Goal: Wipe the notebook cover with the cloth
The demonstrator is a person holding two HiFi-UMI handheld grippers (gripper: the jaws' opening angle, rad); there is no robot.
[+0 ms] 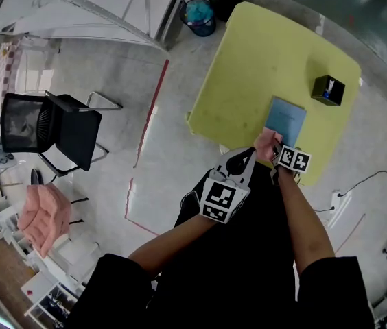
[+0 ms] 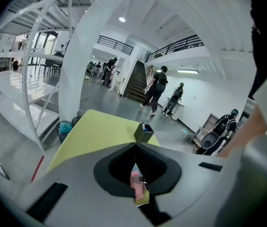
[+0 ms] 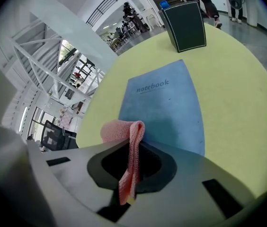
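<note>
A blue notebook (image 1: 286, 120) (image 3: 166, 105) lies flat near the front edge of the yellow-green table (image 1: 248, 74). My right gripper (image 1: 272, 151) (image 3: 132, 144) is shut on a pink cloth (image 1: 267, 141) (image 3: 125, 132). The cloth folds over the jaw tips and hangs just at the notebook's near edge. My left gripper (image 1: 248, 156) (image 2: 136, 145) hovers left of the right one, off the table's front edge, its jaws shut on nothing. Through the gap in its jaws a bit of the pink cloth (image 2: 137, 181) shows.
A black box (image 1: 328, 90) (image 3: 185, 25) (image 2: 144, 133) stands on the table beyond the notebook. A black chair (image 1: 49, 125) stands on the floor at left. Two bins (image 1: 200, 16) sit past the table's far corner. People walk in the hall behind.
</note>
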